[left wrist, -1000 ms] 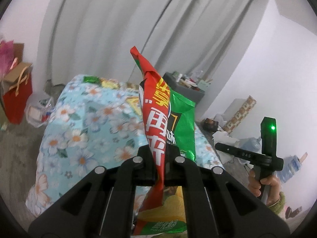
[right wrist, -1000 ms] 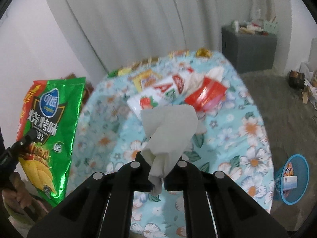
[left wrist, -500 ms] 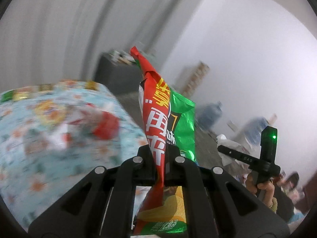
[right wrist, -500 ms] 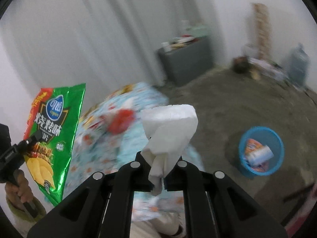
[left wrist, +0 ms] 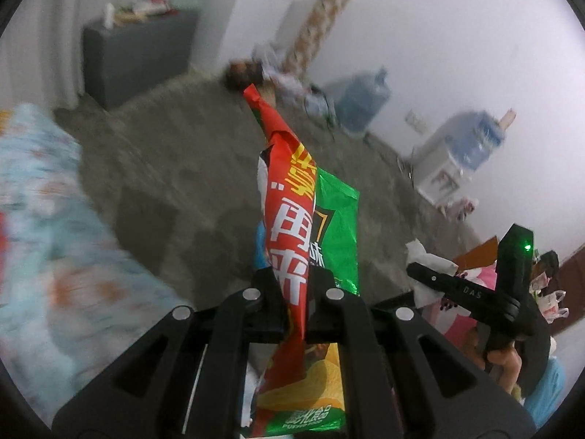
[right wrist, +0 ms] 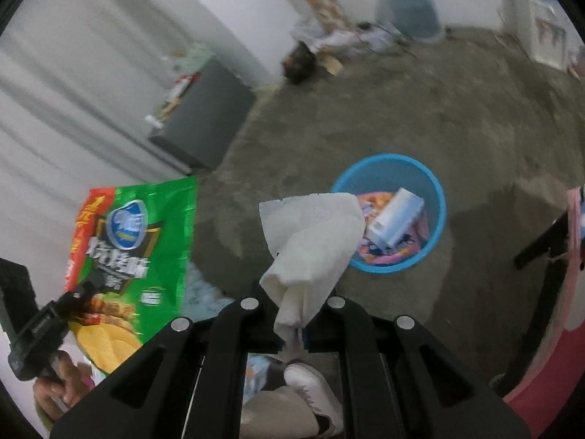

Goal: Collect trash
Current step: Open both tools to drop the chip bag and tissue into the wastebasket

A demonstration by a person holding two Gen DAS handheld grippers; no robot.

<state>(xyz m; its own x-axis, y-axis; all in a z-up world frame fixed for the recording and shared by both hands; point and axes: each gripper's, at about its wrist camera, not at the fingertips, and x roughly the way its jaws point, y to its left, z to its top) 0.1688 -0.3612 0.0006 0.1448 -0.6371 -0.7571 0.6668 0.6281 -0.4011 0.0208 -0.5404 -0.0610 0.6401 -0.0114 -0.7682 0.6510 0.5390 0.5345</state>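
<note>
Trash bin (right wrist: 431, 197), blue, sits on the floor right of centre, just beyond the right gripper (right wrist: 292, 333), fingers clamped on a tissue (right wrist: 310, 245); left gripper (left wrist: 294, 307) pinches a chip bag (left wrist: 289, 241), farther off.

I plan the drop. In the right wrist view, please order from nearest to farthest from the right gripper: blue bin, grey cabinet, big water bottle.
1. Blue bin, on the floor just ahead, right.
2. Grey cabinet, farther, left, beside the curtain.
3. Big water bottle, farthest, against the far wall.
</note>
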